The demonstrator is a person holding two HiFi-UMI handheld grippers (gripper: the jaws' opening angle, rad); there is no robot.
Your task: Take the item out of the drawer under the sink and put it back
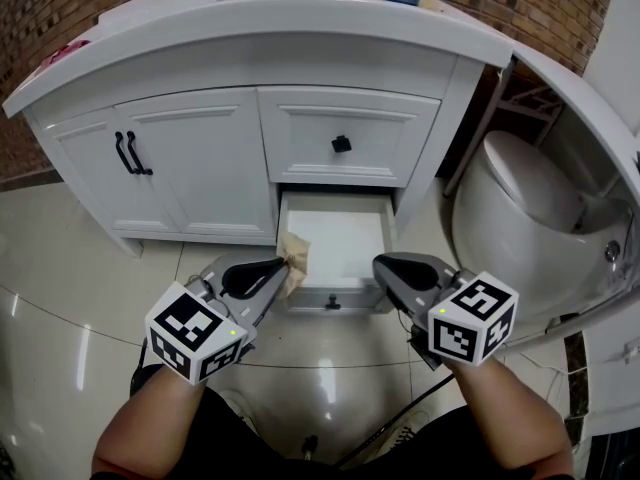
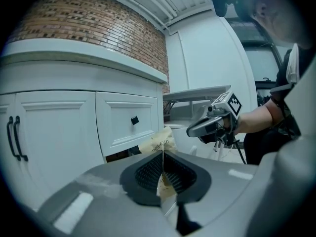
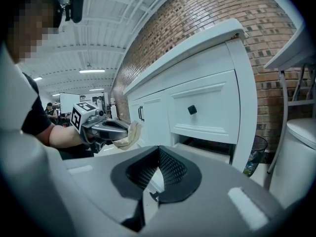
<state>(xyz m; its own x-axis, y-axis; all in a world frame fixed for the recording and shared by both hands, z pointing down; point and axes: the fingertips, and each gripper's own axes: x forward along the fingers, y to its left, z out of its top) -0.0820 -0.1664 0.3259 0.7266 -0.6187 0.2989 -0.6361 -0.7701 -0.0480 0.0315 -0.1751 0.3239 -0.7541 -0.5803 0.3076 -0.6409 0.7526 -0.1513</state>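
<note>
The bottom drawer point(image 1: 335, 230) under the sink stands pulled out, and its white inside looks bare. A tan paper packet point(image 1: 295, 253) with dark print is pinched in my left gripper point(image 1: 283, 268), which is shut on it over the drawer's front left corner. In the left gripper view the packet point(image 2: 158, 143) sticks up past the closed jaws. My right gripper point(image 1: 385, 265) hovers at the drawer's front right corner. Its jaws are shut, with nothing between them point(image 3: 158, 152). The right gripper view shows the packet point(image 3: 127, 135) from the side, held off the floor.
Above the open drawer is a shut drawer with a black knob point(image 1: 341, 144). Two cabinet doors with black handles point(image 1: 132, 154) are to the left. A white toilet point(image 1: 520, 203) stands close on the right. The floor point(image 1: 90, 288) is glossy tile, and a cable point(image 1: 400, 418) trails below my right hand.
</note>
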